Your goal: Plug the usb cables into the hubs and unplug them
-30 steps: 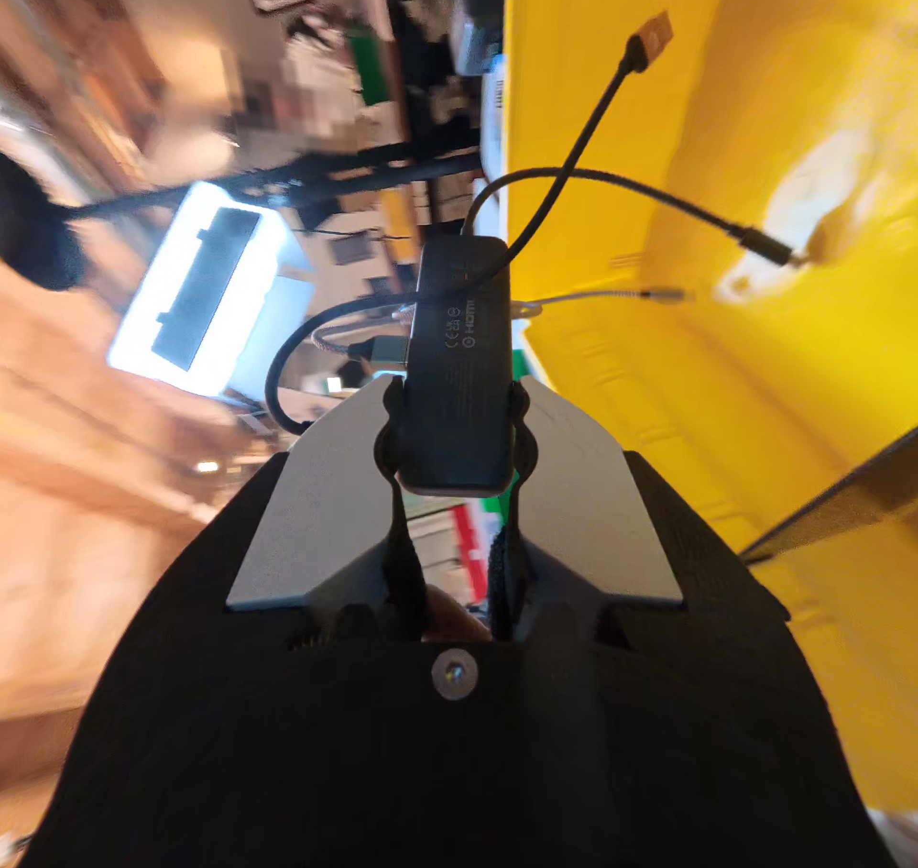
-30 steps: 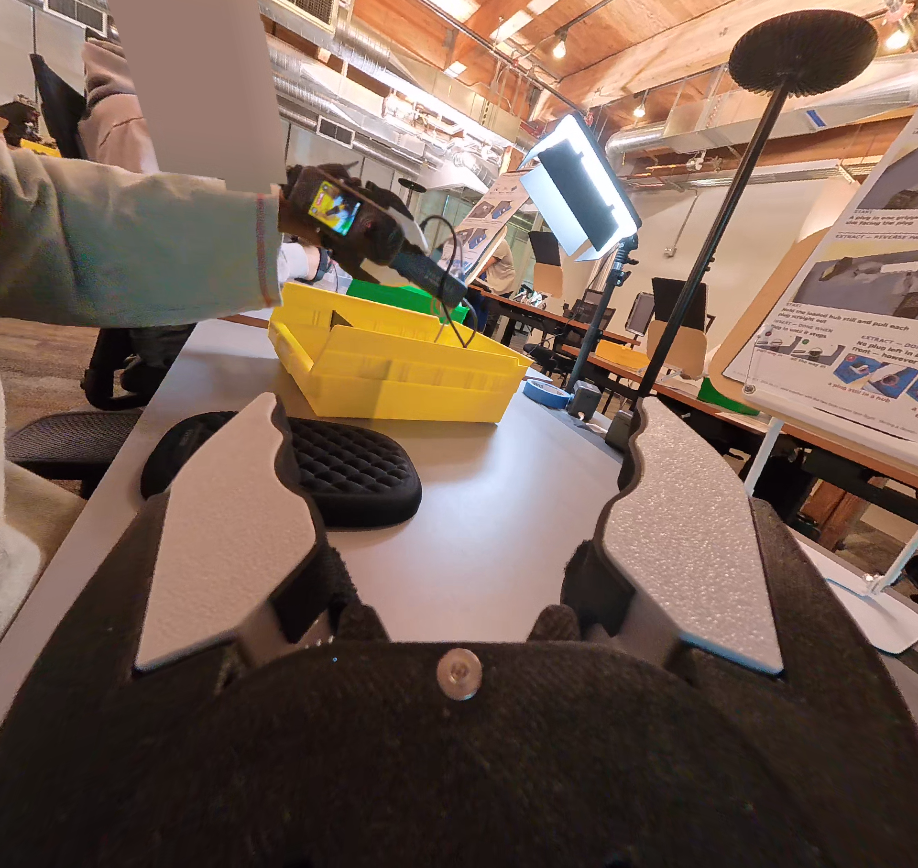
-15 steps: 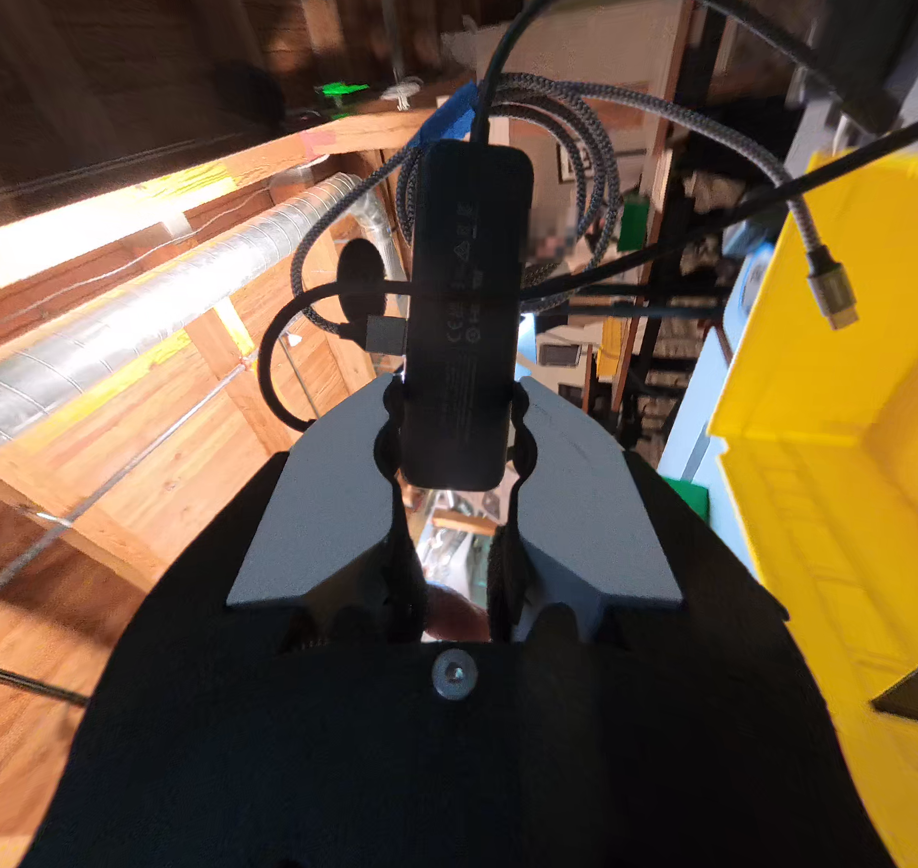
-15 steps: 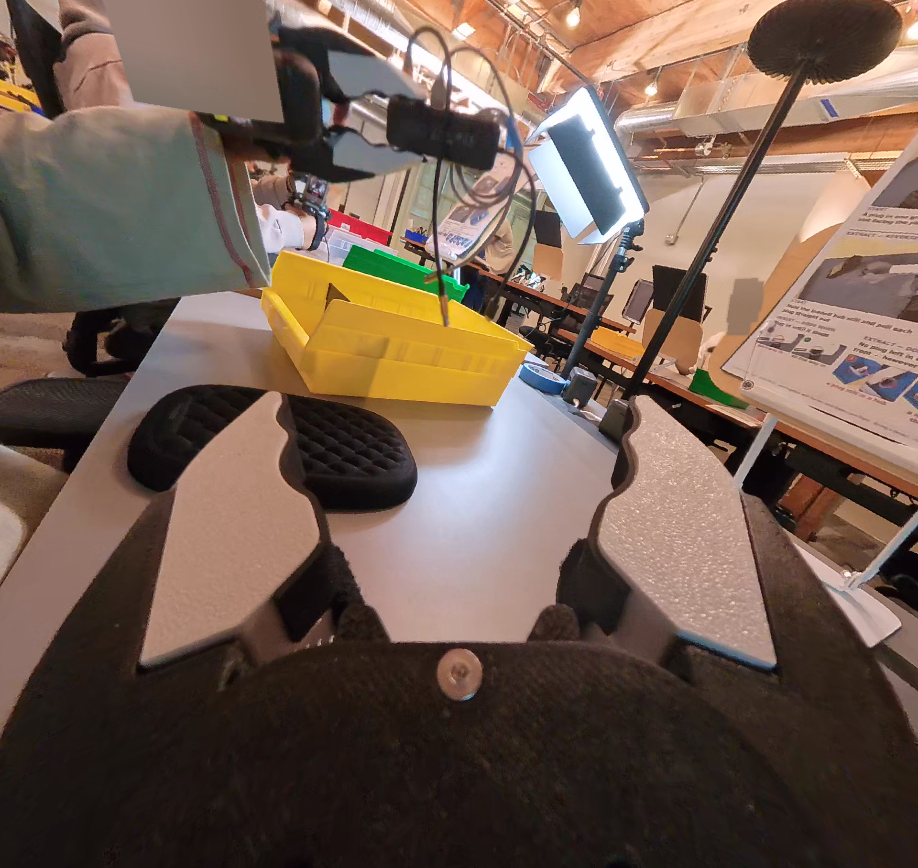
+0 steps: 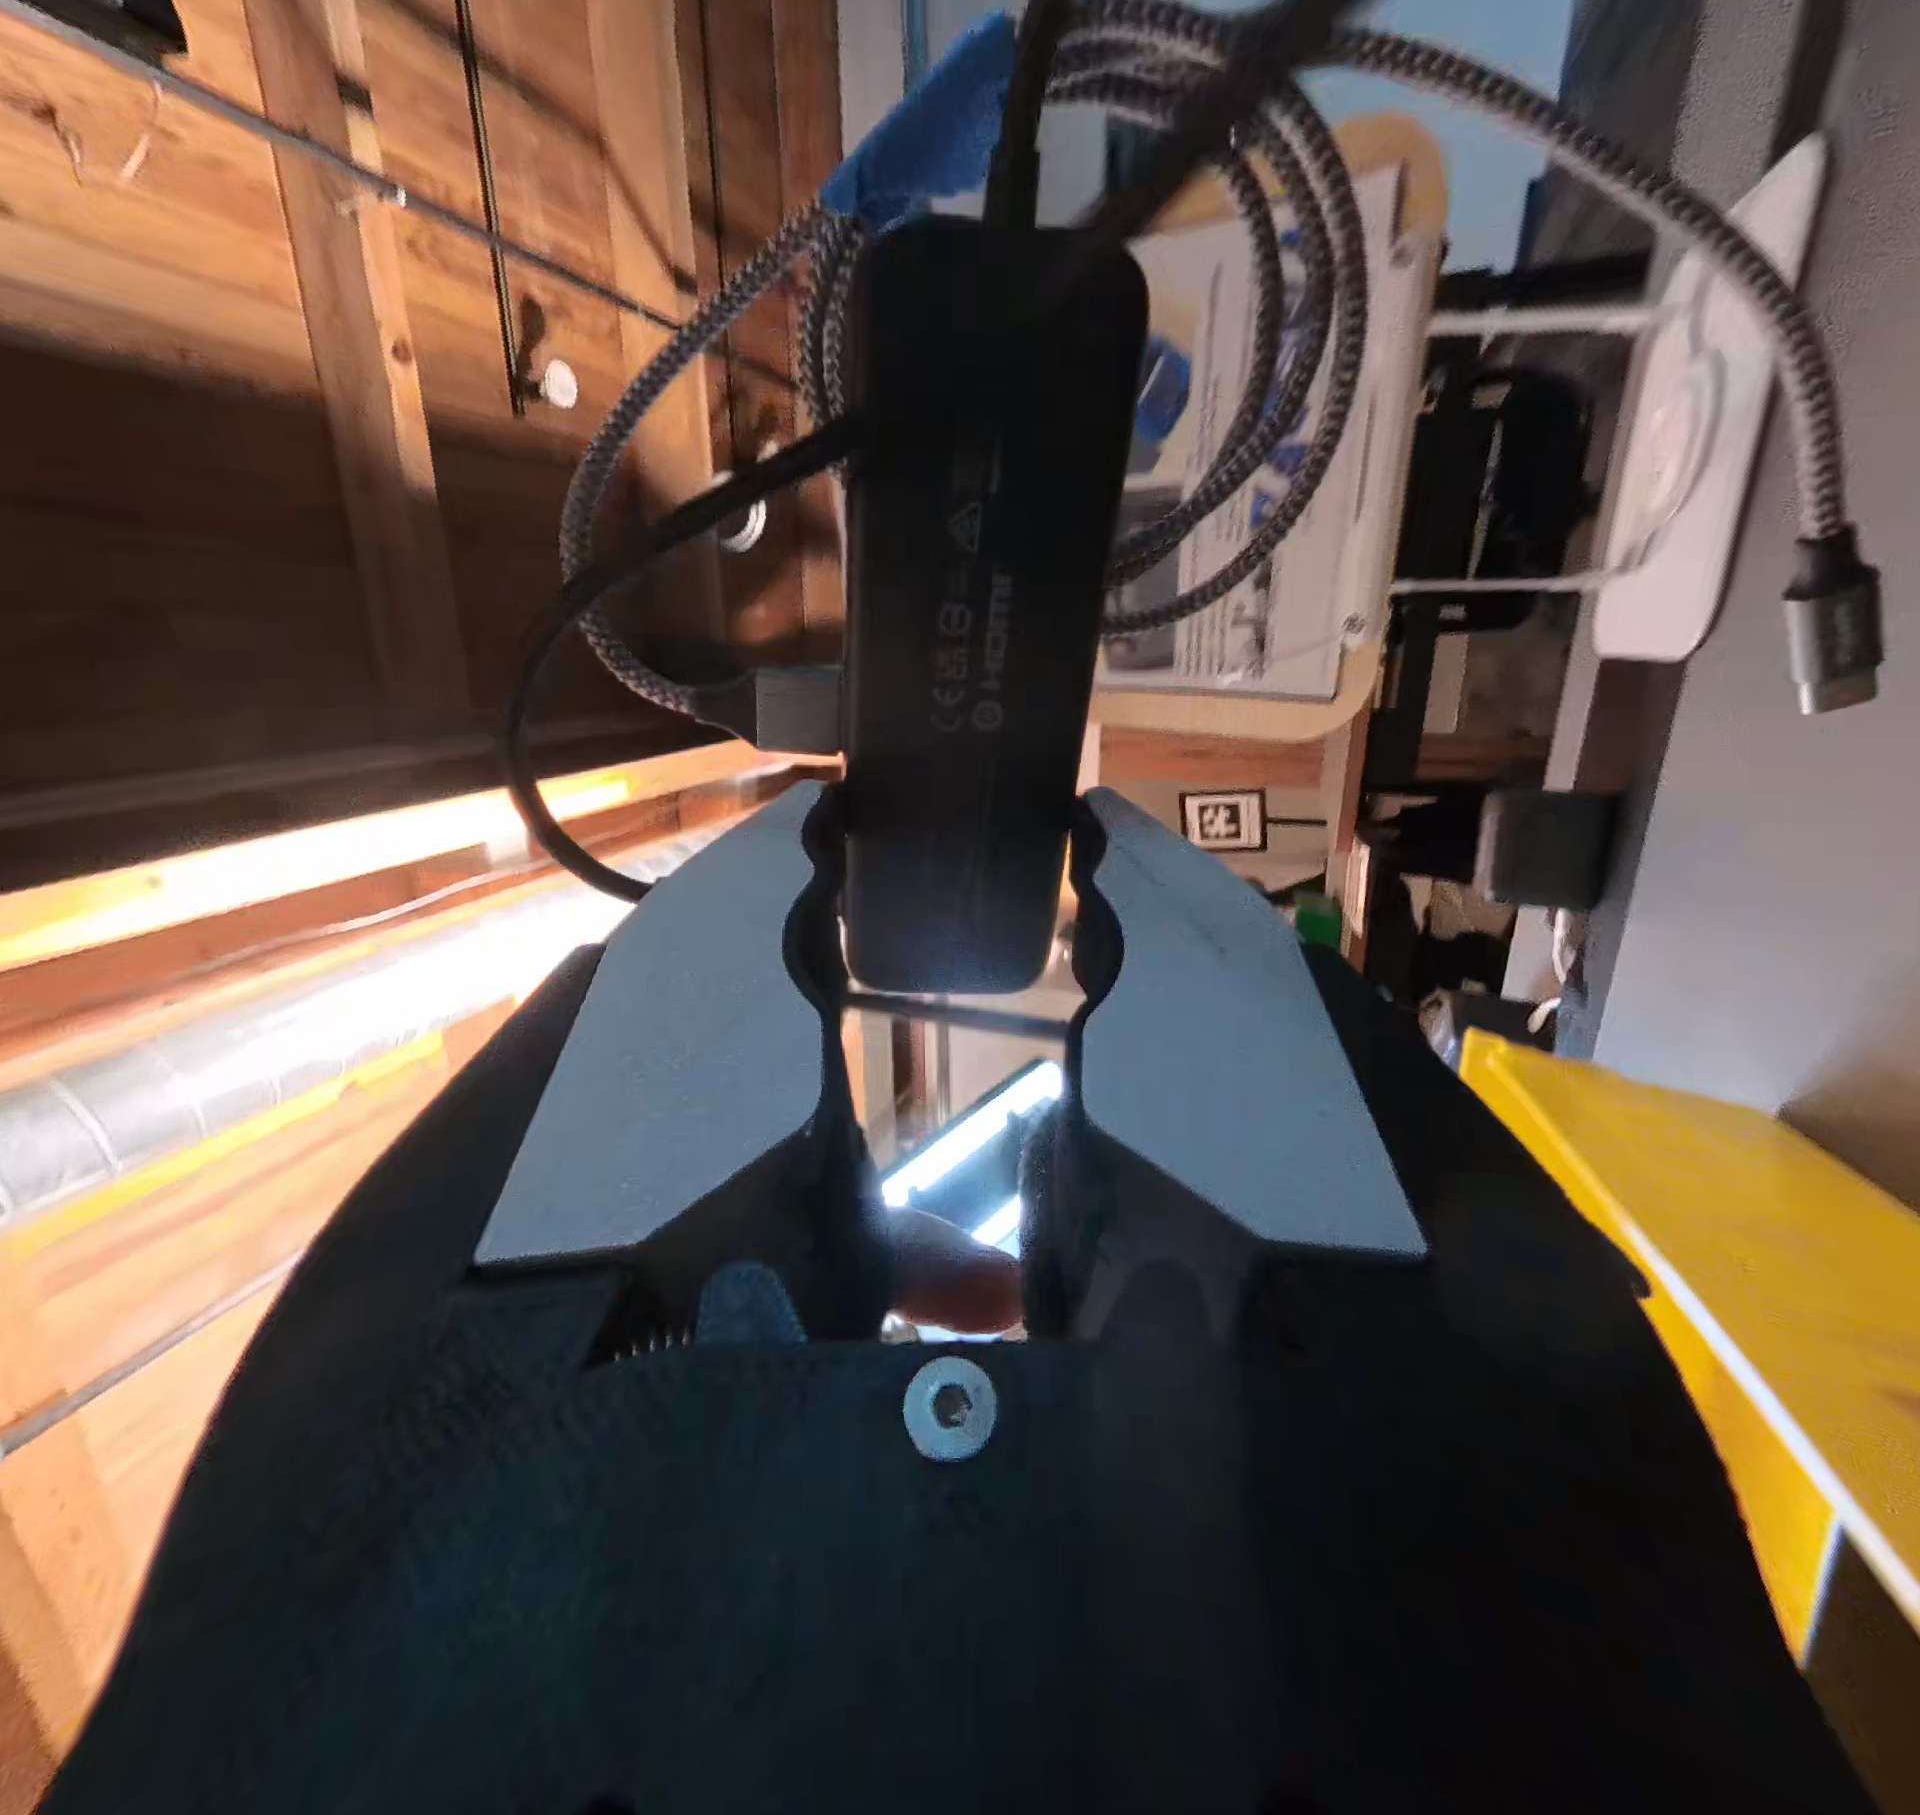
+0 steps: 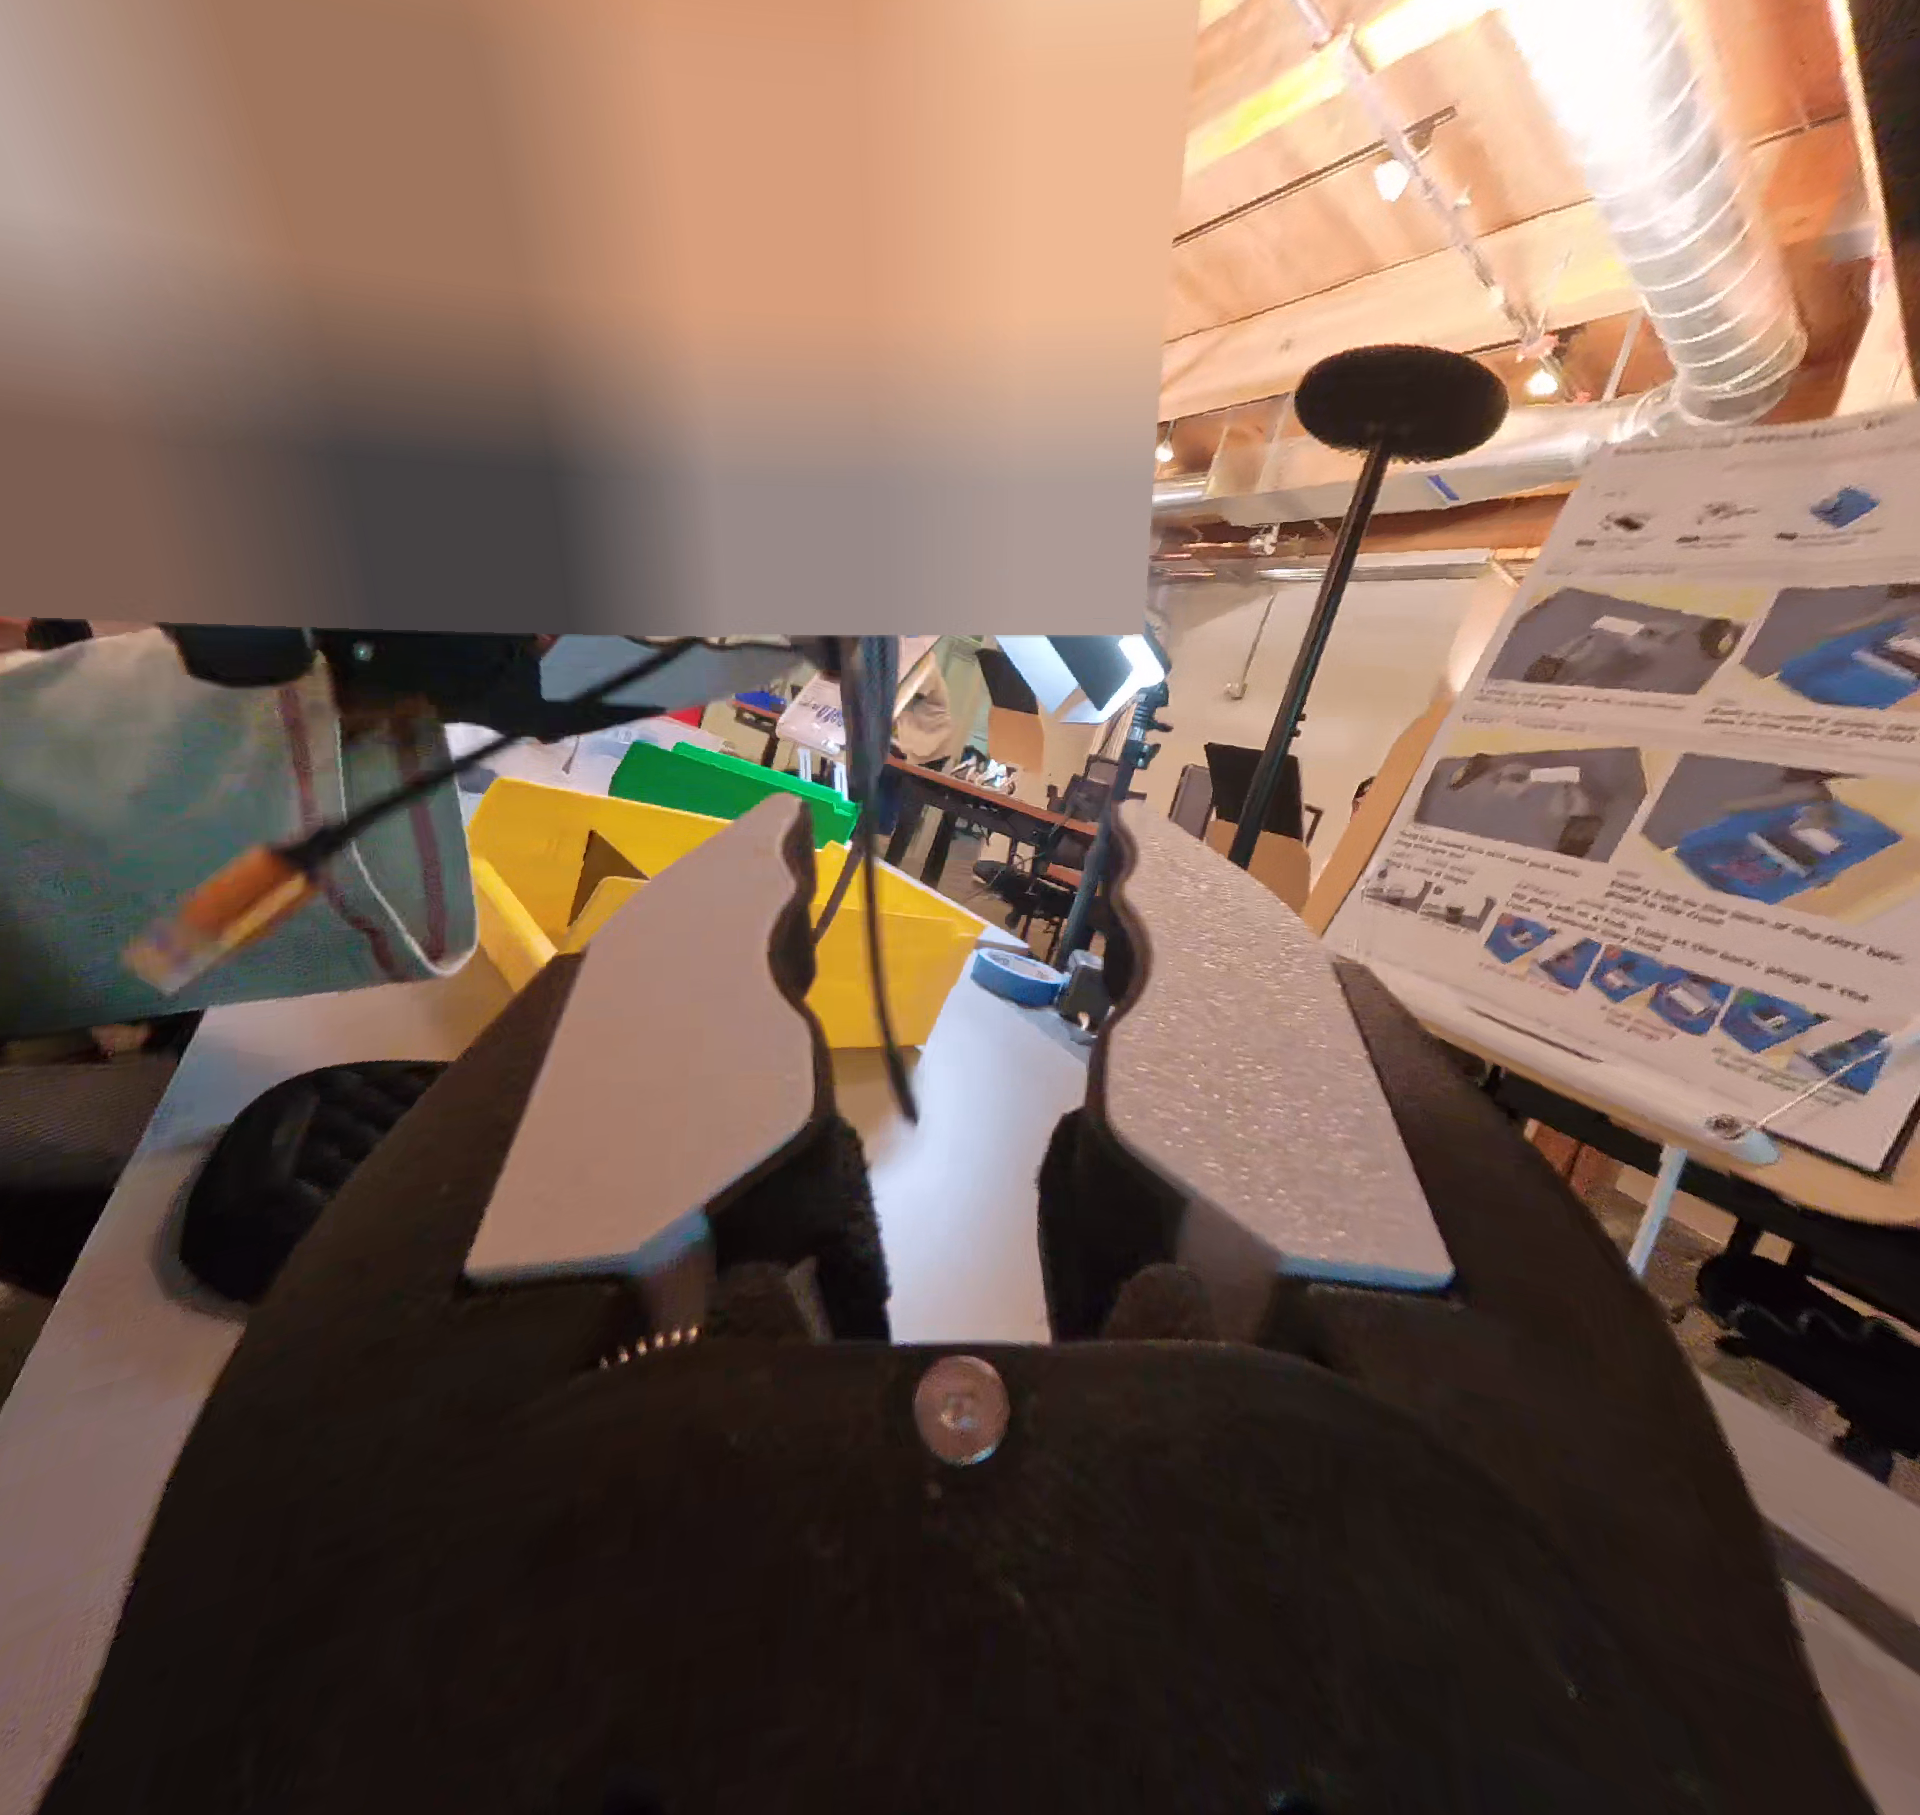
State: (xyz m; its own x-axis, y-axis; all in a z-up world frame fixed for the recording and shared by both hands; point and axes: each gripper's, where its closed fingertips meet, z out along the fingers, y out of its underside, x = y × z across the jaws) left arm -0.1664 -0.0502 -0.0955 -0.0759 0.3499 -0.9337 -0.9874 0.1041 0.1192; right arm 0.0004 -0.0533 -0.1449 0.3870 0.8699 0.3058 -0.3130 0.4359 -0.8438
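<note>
My left gripper (image 5: pixel 956 830) is shut on the near end of a black USB hub (image 5: pixel 987 539) and holds it up in the air. A black cable plug (image 5: pixel 795 711) sits in the hub's left side. A braided cable (image 5: pixel 1288 331) loops behind the hub, and its loose metal plug (image 5: pixel 1834 622) hangs at the right. My right gripper (image 6: pixel 961 830) is open with a narrowed gap. A thin black cable (image 6: pixel 873 934) hangs down between its fingers, apart from both. An orange-tipped plug (image 6: pixel 218 913) dangles at the left. A blur patch hides the hub in the right wrist view.
A yellow bin (image 6: pixel 520 861) and a green bin (image 6: pixel 717 778) stand on the grey table (image 6: pixel 977 1194). A black mat (image 6: pixel 301 1142) lies at the left. A blue tape roll (image 6: pixel 1018 970), a stand with a black disc (image 6: pixel 1397 404) and a picture board (image 6: pixel 1662 830) are at the right.
My left gripper lifted the hub out of the yellow bin and swung it up. My right gripper rose and its fingers narrowed on either side of the hanging black cable.
</note>
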